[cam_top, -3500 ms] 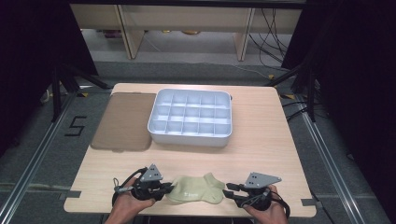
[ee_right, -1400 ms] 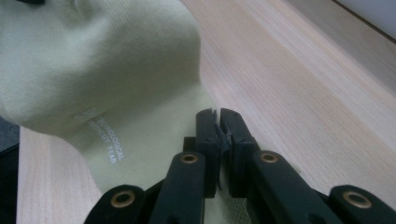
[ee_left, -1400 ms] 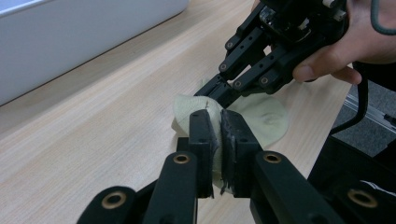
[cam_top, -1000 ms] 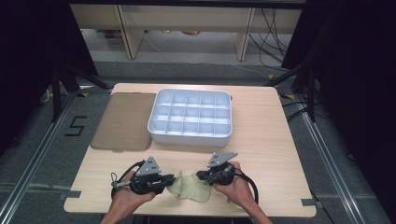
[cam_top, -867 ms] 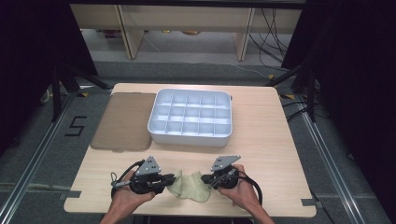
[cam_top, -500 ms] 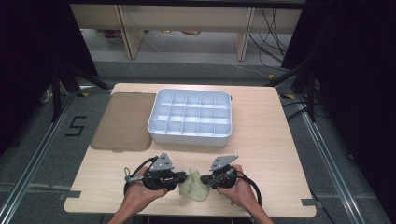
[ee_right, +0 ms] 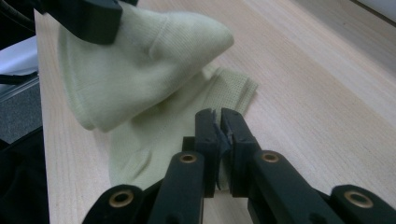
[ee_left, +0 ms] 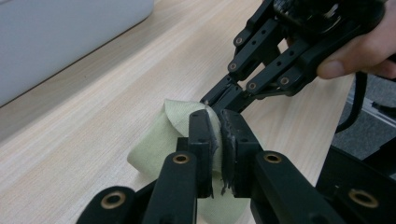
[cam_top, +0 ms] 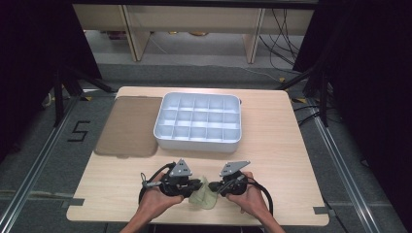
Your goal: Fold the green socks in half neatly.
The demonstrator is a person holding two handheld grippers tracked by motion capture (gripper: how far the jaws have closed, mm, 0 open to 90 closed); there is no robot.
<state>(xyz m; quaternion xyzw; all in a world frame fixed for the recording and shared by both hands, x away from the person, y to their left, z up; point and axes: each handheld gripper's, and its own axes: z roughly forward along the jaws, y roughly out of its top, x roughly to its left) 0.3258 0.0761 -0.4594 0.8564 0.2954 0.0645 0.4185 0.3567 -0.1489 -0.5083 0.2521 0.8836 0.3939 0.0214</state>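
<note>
Both grippers, the left gripper (cam_top: 198,184) and right gripper (cam_top: 217,187), are black, brass-riveted, with grey triangular top plates and looping black cables.

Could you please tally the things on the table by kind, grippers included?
Pale green sock: 1
White compartment tray: 1
Brown mat: 1
Hand-held grippers: 2, the left gripper and the right gripper, each shut on the sock
Total: 5

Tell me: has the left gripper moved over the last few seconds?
Yes. The left gripper has shifted right along the table's near edge, toward the right gripper, folding the pale green cloth between them; the white tray stayed put.
</note>
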